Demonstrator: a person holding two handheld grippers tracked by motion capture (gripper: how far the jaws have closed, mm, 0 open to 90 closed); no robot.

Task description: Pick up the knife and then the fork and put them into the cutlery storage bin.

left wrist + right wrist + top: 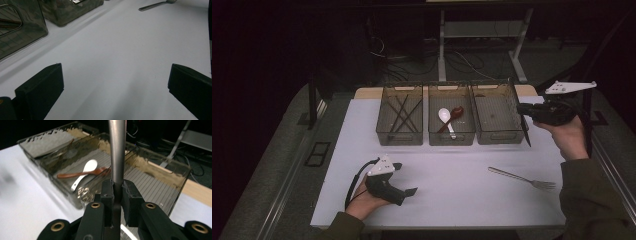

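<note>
My right gripper (523,110) (117,188) is shut on a long metal utensil (527,133) (117,150). It holds the utensil steeply tilted, above the right edge of the right-hand clear bin (498,134) (160,182). I cannot make out the utensil's working end. A steel fork (522,178) (155,5) lies on the white table top, near right. My left gripper (406,178) (115,82) rests low at the near left, jaws wide open with bare table between them.
Three clear bins stand in a row at the back of the white mat (452,195). The left bin (399,136) holds dark chopsticks (402,112). The middle one (451,137) holds a white spoon (445,117) (86,170) and a brown spoon (455,113) (80,173).
</note>
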